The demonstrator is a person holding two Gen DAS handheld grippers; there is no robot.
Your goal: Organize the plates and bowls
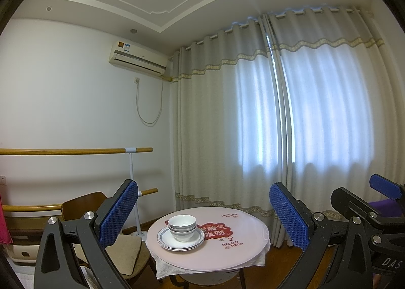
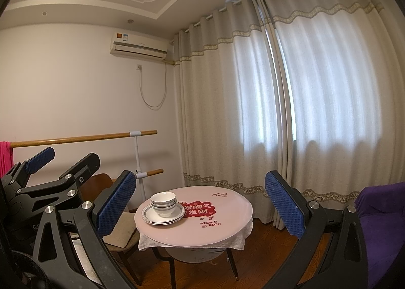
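Blue-padded fingers (image 1: 119, 215) of the left hand-held gripper (image 1: 203, 215) frame the near view, spread wide and holding nothing; the right hand-held gripper (image 2: 200, 206) is likewise spread and empty. Both hang well back from the round pink worktop (image 2: 222, 228).

On its left part the bowls (image 1: 182, 227) sit nested, seemingly 3, on a stack of grey-rimmed plates (image 1: 165, 238), just beside a red printed patch (image 1: 217, 232). A wooden chair (image 1: 76, 204) with a cushion stands left of the worktop, curtains (image 1: 253, 111) behind.

Judging by the stacking, the sorting looks either finished or not begun; I cannot tell which. If work remains, the next move calls for closing in and gripping the top bowl by its rim.
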